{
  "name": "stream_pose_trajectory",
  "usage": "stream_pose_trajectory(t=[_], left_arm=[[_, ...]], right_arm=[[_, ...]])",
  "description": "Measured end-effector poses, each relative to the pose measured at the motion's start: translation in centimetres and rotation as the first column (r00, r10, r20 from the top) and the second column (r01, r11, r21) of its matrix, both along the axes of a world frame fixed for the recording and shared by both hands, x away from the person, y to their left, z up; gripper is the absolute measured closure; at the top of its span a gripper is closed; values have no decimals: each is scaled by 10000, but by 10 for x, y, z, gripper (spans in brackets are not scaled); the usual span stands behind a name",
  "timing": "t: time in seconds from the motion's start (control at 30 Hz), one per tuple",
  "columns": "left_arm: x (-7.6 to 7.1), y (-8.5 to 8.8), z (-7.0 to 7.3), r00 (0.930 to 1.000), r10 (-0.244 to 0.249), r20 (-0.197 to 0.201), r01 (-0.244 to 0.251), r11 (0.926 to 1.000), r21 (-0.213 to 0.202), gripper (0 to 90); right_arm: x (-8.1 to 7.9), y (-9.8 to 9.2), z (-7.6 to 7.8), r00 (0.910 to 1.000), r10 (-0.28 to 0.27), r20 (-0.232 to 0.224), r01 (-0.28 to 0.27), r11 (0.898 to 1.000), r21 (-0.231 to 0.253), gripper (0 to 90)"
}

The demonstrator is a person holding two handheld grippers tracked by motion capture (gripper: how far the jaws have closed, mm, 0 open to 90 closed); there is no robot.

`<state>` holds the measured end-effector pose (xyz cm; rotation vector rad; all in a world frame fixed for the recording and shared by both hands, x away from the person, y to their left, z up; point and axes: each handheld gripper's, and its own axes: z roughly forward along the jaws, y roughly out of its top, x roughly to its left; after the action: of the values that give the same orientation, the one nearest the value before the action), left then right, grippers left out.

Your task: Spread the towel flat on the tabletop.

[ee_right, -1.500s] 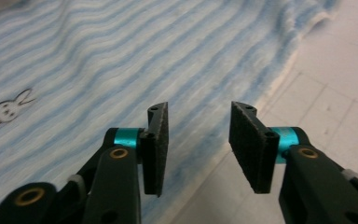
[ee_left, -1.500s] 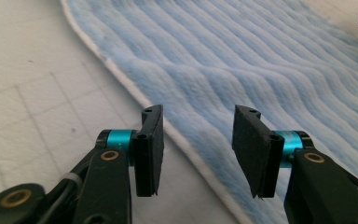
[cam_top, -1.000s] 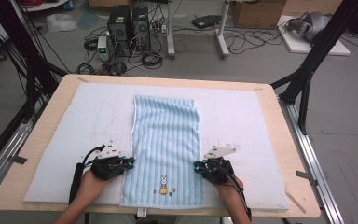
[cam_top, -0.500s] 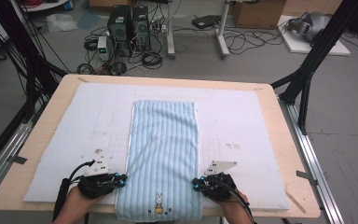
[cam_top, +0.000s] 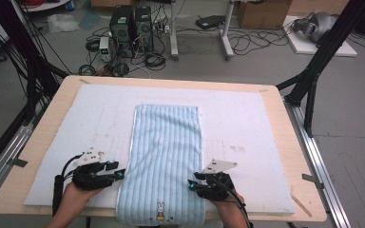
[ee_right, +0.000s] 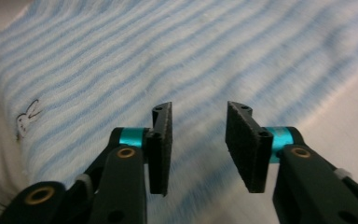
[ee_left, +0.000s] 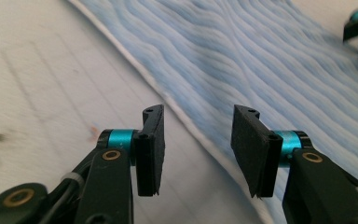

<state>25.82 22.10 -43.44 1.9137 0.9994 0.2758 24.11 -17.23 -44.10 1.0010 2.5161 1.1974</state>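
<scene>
A wooden table (cam_top: pixel 38 118) with a white mat (cam_top: pixel 95 118) stands before cabled computers (cam_top: pixel 130 23). The striped towel (cam_top: pixel 166 156) lies flat mid-mat, overhanging the near edge. Left tool (cam_top: pixel 119 172) and right tool (cam_top: pixel 191 184) have just been opening, nothing gripped.

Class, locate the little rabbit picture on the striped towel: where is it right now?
In the high view the rabbit picture sits at the near end of the blue striped towel, where it hangs over the table edge, between the left gripper and right gripper.
</scene>
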Motion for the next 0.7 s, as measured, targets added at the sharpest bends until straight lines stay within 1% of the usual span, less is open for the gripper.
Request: stream_pose_trajectory(t=[0.03, 0.07, 0.1, 0.13, 0.17, 0.2, 0.23, 0.27, 0.33, 0.4, 0.43, 0.47, 0.5, 0.53, 0.57, 0.6, 0.63, 0.67, 0.7], left_arm=[[5, 3, 3, 9998, 161, 109, -160, 9999, -44, 549], [8, 4, 4, 9995, 266, 168, -265, 9996, -85, 553], [13, 5, 6, 9989, 405, 235, -403, 9991, -127, 555], [18, 6, 8, 9985, 466, 280, -462, 9988, -160, 556], [22, 6, 9, 9979, 572, 296, -566, 9981, -222, 559], [27, 6, 10, 9977, 598, 320, -591, 9980, -237, 562], [31, 5, 10, 9974, 648, 300, -641, 9977, -237, 565], [36, 4, 10, 9972, 690, 284, -682, 9973, -252, 565], [45, 1, 10, 9969, 749, 257, -742, 9969, -273, 565], [53, -2, 8, 9967, 792, 182, -787, 9966, -250, 564], [59, -5, 6, 9970, 767, 83, -765, 9968, -209, 563], [65, -7, 5, 9970, 771, 32, -770, 9969, -149, 558], [70, -11, 2, 9967, 810, -25, -810, 9967, -84, 555], [74, -14, 0, 9965, 830, -89, -829, 9965, 74, 553], [79, -18, -2, 9969, 784, -121, -780, 9966, 265, 550], [83, -22, -5, 9972, 749, -36, -747, 9960, 493, 550], [86, -25, -6, 9974, 725, -5, -723, 9955, 606, 554], [88, -27, -8, 9977, 674, 63, -677, 9949, 745, 559], [90, -29, -10, 9977, 655, 148, -666, 9936, 912, 585]], right_arm=[[2, 4, -1, 9998, 148, 107, -147, 9998, -139, 668], [4, 10, -3, 9992, 387, 109, -384, 9989, -261, 693], [5, 13, -4, 9989, 452, 73, -449, 9983, -373, 722], [6, 17, -4, 9980, 588, 213, -577, 9970, -522, 770], [7, 17, -3, 9973, 719, 159, -709, 9959, -564, 804], [8, 15, -3, 9962, 859, 106, -852, 9947, -574, 868], [7, 14, -3, 9946, 1040, 57, -1035, 9927, -620, 874], [6, 13, -2, 9925, 1214, -120, -1219, 9907, -597, 875], [5, 9, 1, 9861, 1628, -340, -1649, 9837, -717, 875], [3, 6, 1, 9830, 1777, -459, -1805, 9813, -662, 863], [4, 4, 1, 9822, 1822, -447, -1848, 9808, -618, 828], [5, 4, 1, 9837, 1758, -375, -1775, 9830, -470, 752], [7, 2, 1, 9856, 1672, -251, -1678, 9856, -230, 712], [10, 1, 3, 9875, 1566, -152, -1564, 9876, 122, 697], [13, -1, 4, 9905, 1373, 5, -1372, 9900, 332, 682], [16, -3, 6, 9932, 1150, 189, -1157, 9925, 399, 666], [21, -6, 8, 9966, 748, 355, -765, 9959, 475, 659], [23, -8, 9, 9981, 512, 335, -528, 9974, 499, 657], [27, -10, 9, 9987, 277, 436, -299, 9983, 501, 654]])
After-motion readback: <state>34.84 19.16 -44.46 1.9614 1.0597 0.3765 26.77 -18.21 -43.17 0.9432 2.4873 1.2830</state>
